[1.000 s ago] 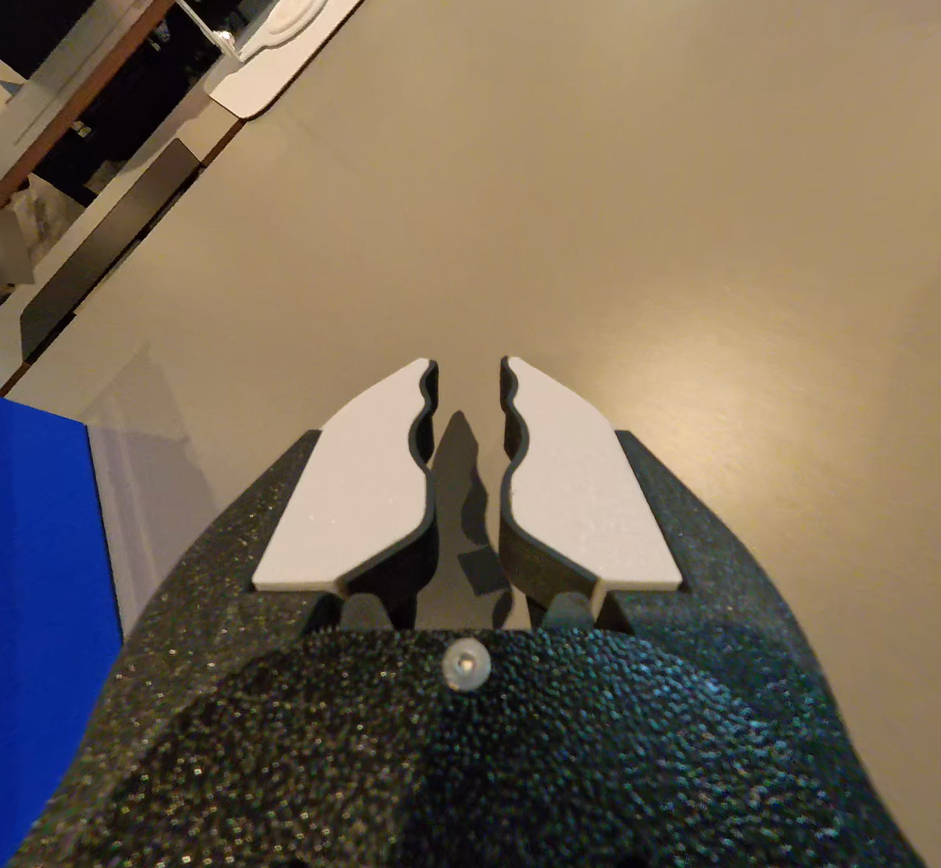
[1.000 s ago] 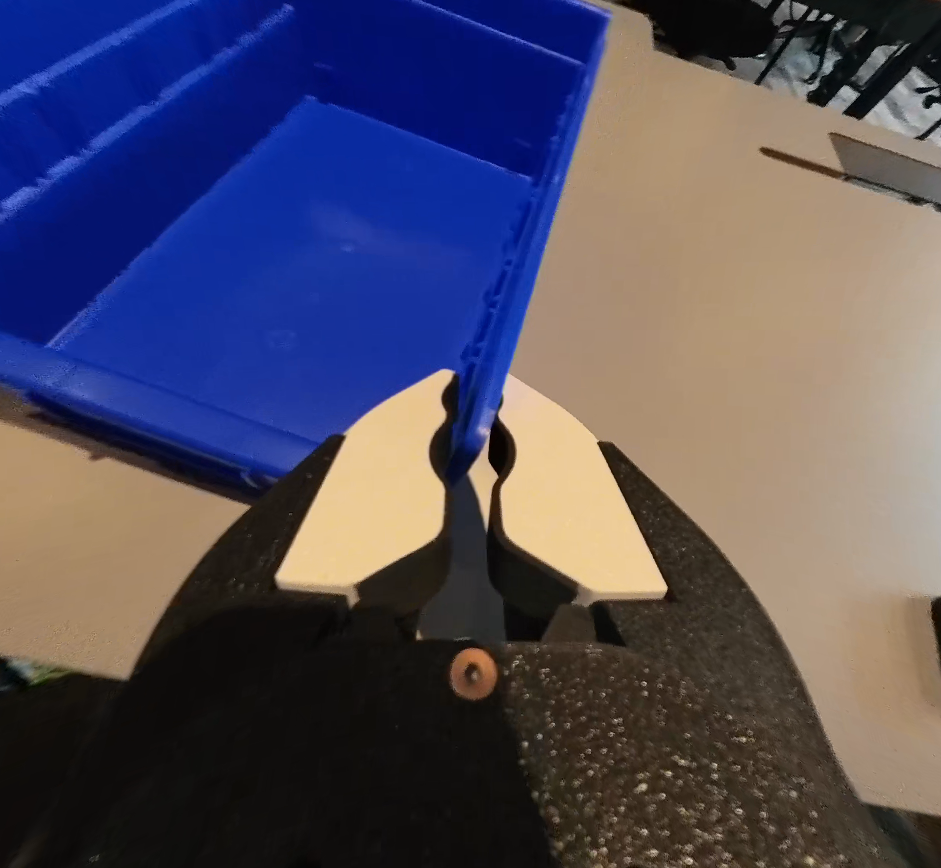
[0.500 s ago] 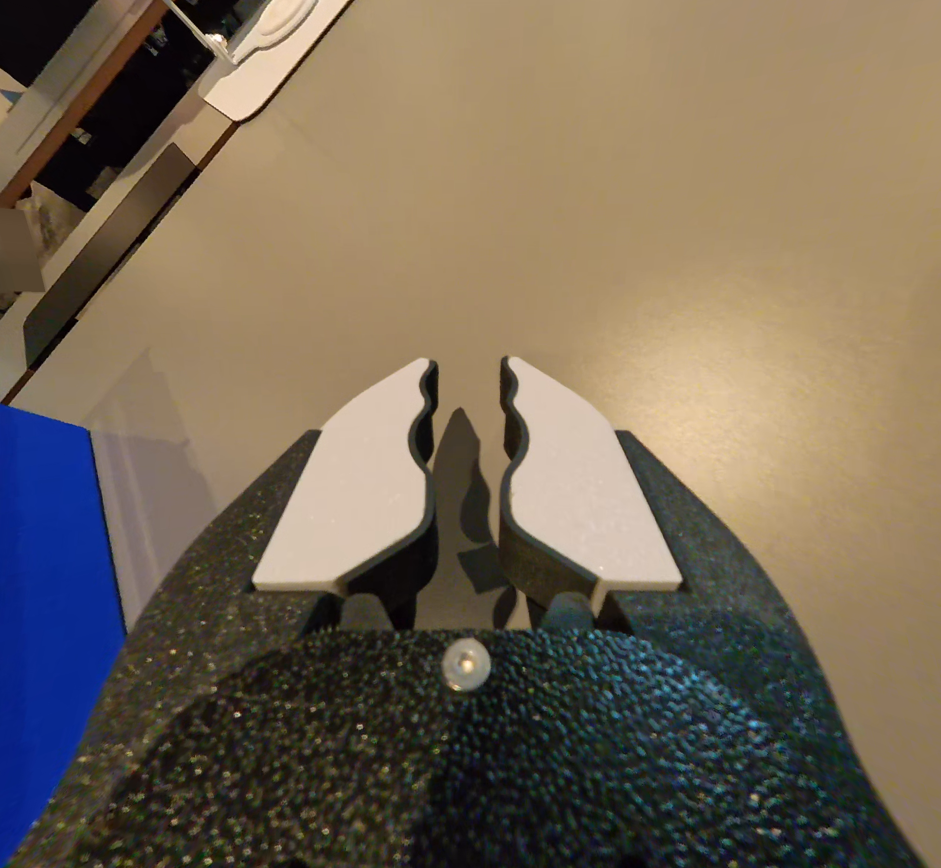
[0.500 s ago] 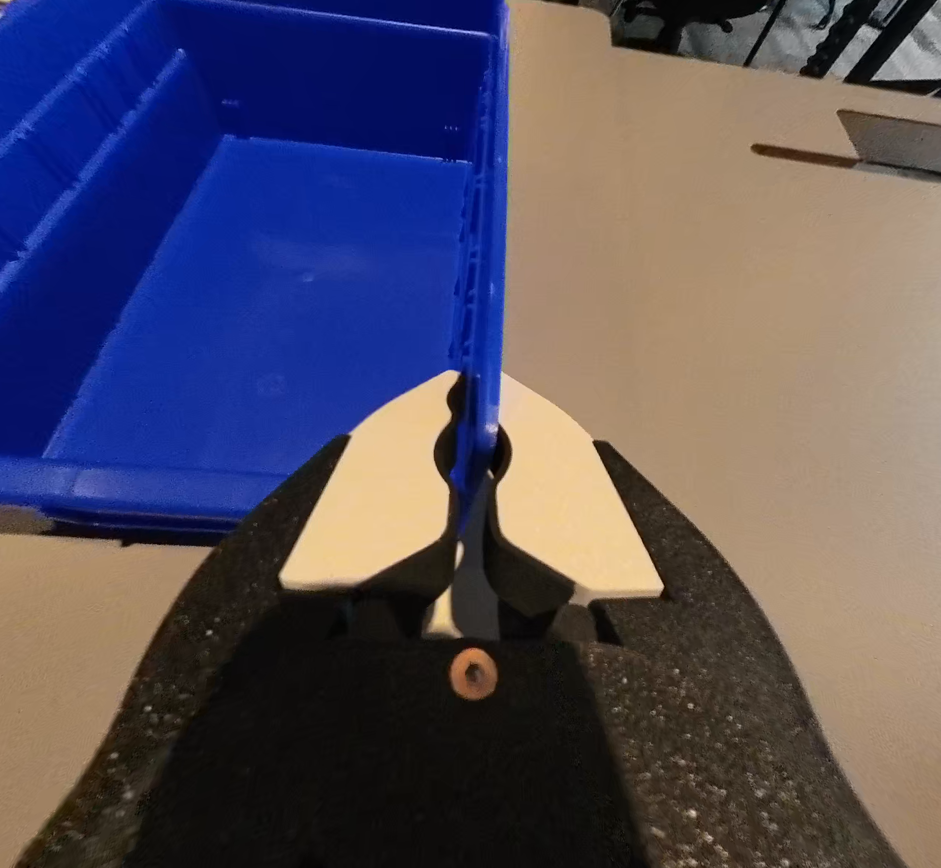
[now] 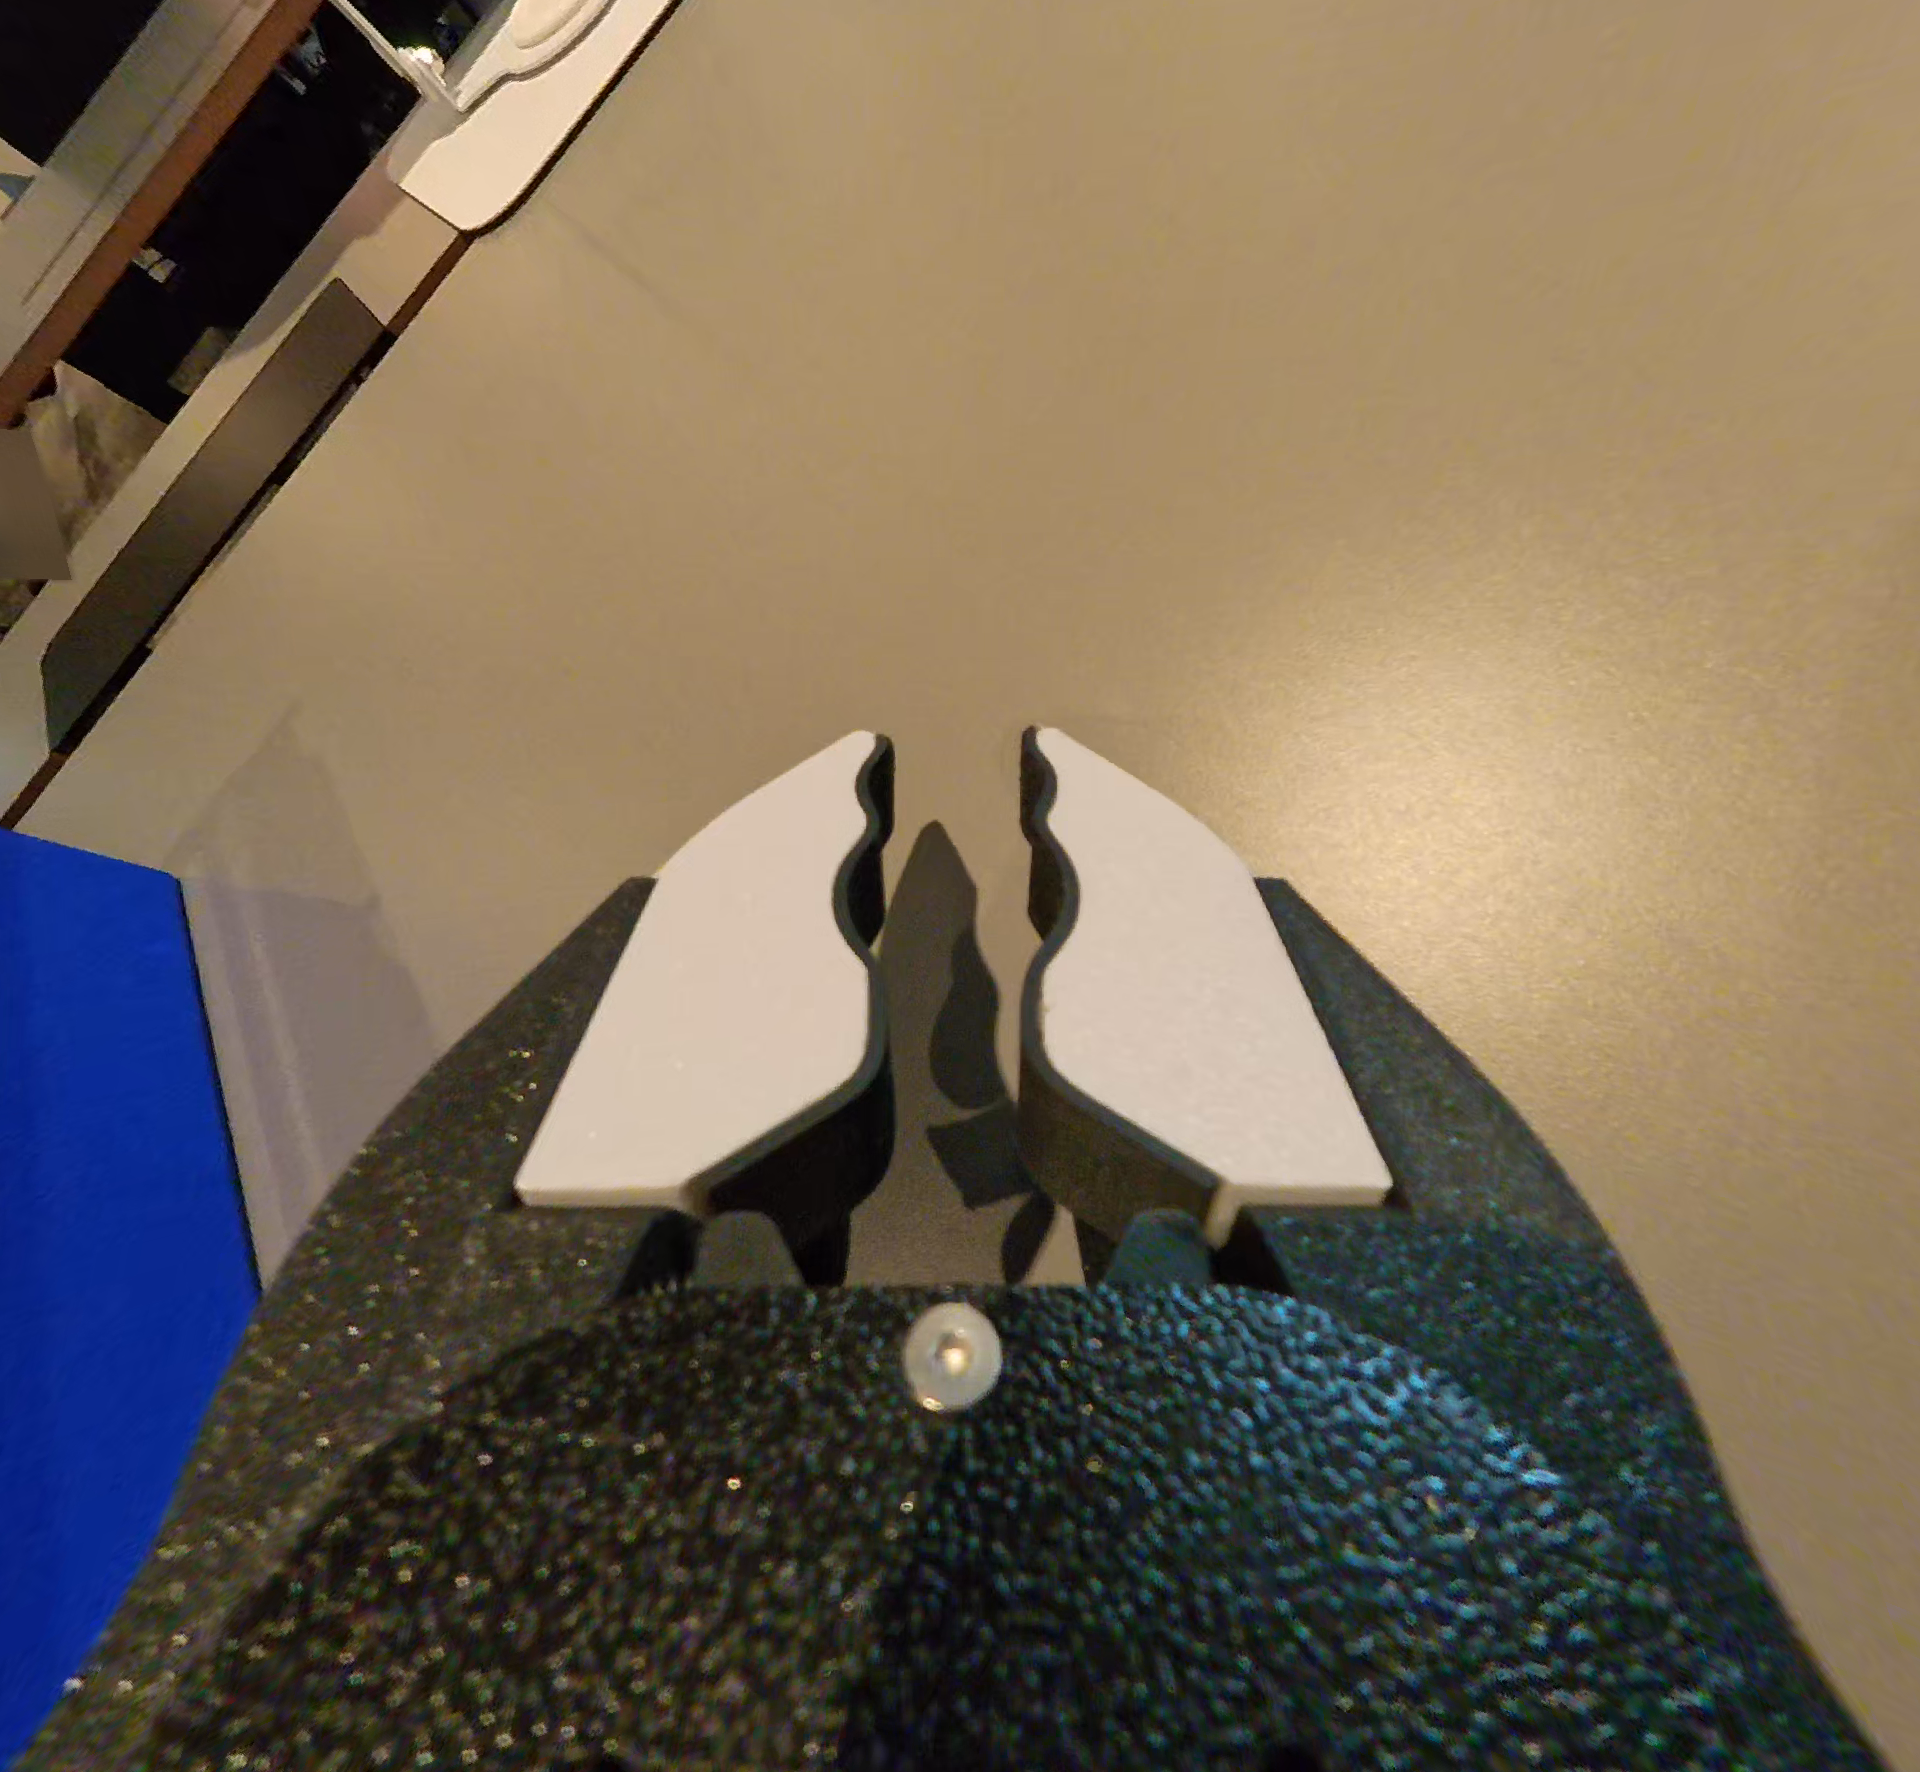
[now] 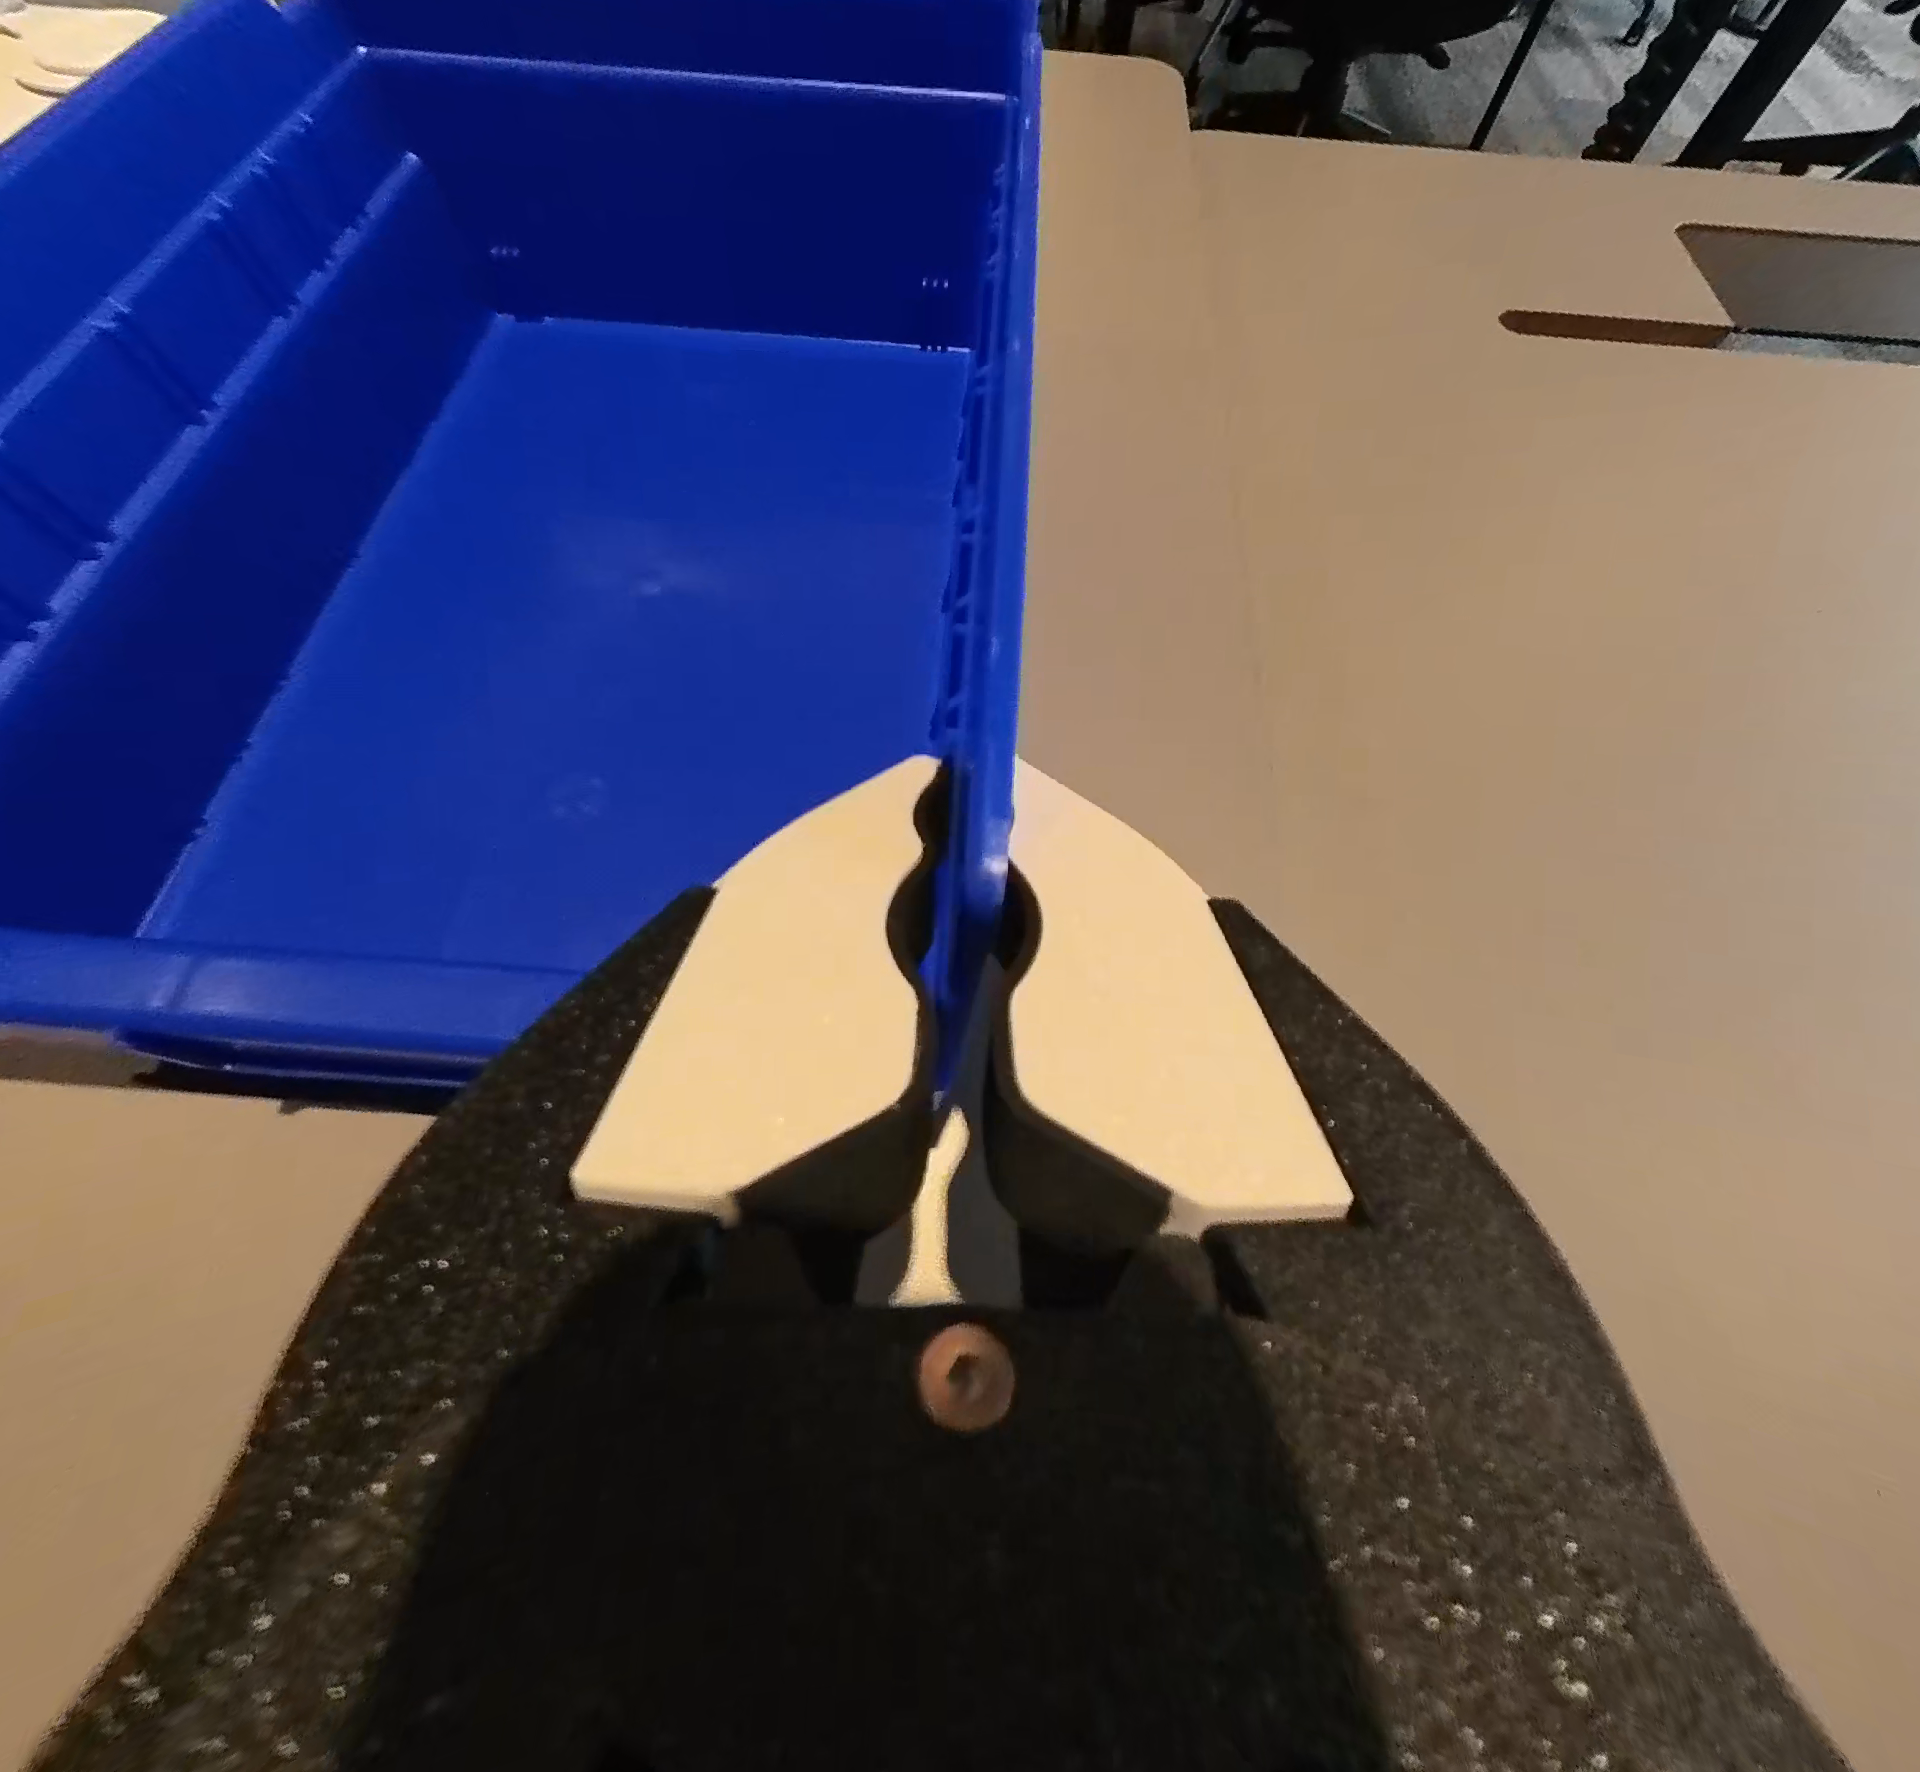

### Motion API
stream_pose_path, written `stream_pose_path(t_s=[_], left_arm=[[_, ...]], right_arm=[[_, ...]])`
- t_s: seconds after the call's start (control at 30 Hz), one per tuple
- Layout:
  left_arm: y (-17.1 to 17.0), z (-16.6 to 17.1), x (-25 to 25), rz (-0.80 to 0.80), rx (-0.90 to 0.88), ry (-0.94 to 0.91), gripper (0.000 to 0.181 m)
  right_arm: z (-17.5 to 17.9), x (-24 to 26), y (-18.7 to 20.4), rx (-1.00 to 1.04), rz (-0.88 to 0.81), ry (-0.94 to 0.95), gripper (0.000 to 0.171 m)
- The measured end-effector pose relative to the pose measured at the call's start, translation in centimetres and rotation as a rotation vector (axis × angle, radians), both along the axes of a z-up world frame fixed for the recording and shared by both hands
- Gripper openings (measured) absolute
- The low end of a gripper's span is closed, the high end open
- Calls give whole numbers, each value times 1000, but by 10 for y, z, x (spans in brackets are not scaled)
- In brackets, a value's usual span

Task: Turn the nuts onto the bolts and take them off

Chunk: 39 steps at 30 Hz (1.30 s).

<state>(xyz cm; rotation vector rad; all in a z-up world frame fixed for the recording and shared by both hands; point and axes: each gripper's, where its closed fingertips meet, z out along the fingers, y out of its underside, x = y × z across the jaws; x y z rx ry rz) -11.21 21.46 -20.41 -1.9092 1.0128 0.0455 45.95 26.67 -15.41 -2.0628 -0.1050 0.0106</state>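
I find no readable writing, label, brand, number or sign on anything my two wrist cameras show me right now

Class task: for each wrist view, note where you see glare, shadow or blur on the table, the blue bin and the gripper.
Left wrist view: a soft warm glare patch lies on the table, and the left gripper casts a dark shadow between its fingers. Right wrist view: a pale sheen marks the floor of the blue bin; the right gripper, shut on the bin's wall, has a blurred housing near the lower edge.
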Motion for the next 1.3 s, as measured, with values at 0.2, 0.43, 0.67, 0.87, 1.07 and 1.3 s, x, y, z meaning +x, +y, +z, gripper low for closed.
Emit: stream_pose_path(t_s=[0.2, 0.43, 0.67, 0.87, 1.07, 1.3], left_arm=[[1, 1, 0, 3, 2, -3, 23], [4, 4, -3, 26, 14, -22, 23], [8, 15, -11, 75, 60, -72, 29], [9, 48, -23, 117, 196, -262, 45], [-4, 94, -37, 134, 330, -477, 51], [-10, 185, -142, 421, 265, -318, 47]], right_arm=[[11, 5, -7, 85, -58, -78, 11], [72, -19, -46, 275, -77, -137, 24], [65, -124, -72, 290, 119, -11, 56], [36, -225, -86, 359, 340, 24, 63], [18, -256, -87, 329, 435, -13, 60], [16, -260, -88, 322, 454, -28, 56]])
